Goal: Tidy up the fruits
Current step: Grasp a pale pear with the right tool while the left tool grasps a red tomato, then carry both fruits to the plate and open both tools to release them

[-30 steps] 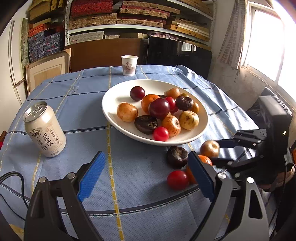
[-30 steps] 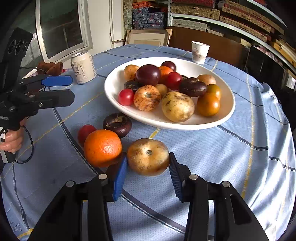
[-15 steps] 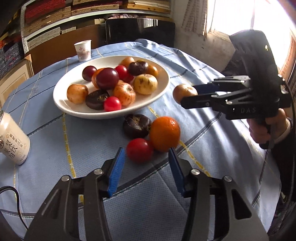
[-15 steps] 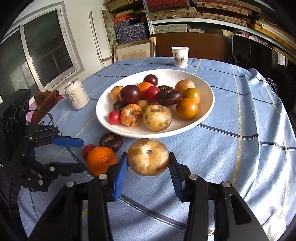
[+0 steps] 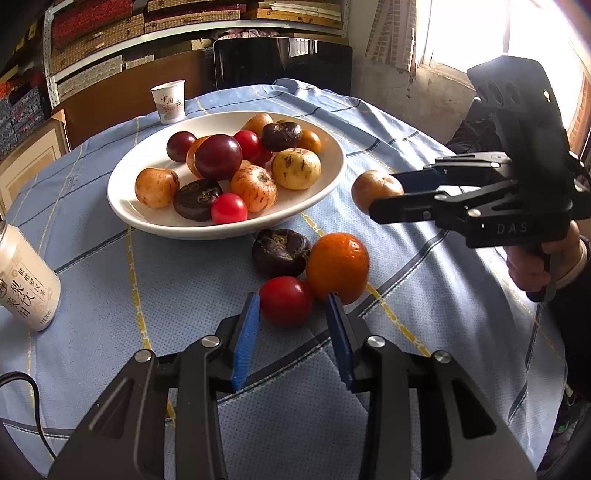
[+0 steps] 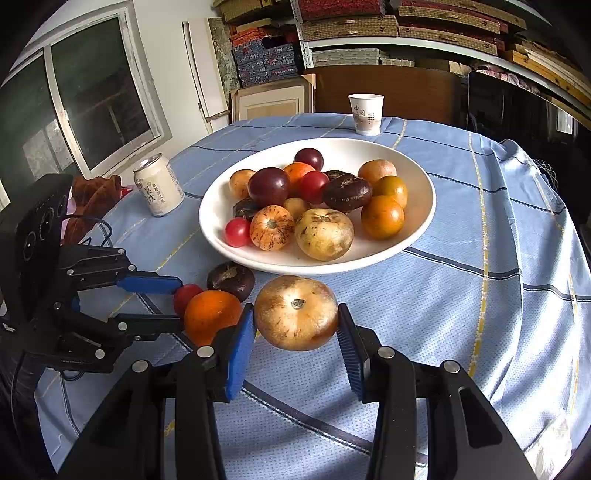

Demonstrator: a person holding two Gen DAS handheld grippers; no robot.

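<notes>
Here, at far left a can [image 5: 27,280] stands on the counter [image 5: 110,295]. The left claw [image 5: 291,317] is closing around a red tomato [image 5: 286,301], beside an orange [image 5: 338,266]. Behind sits the plate [image 5: 147,218] of fruit. Right, the right claw [image 6: 295,325] pinches a tan fruit [image 6: 295,312], lifted.

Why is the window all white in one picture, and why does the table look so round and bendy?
In the left wrist view the window lets in so much daylight that it washes out to white. In the right wrist view the window looks dark, with no glare. Both views use a fisheye lens, so the tablecloth stripes and the shelves curve toward the dark corners.
</notes>
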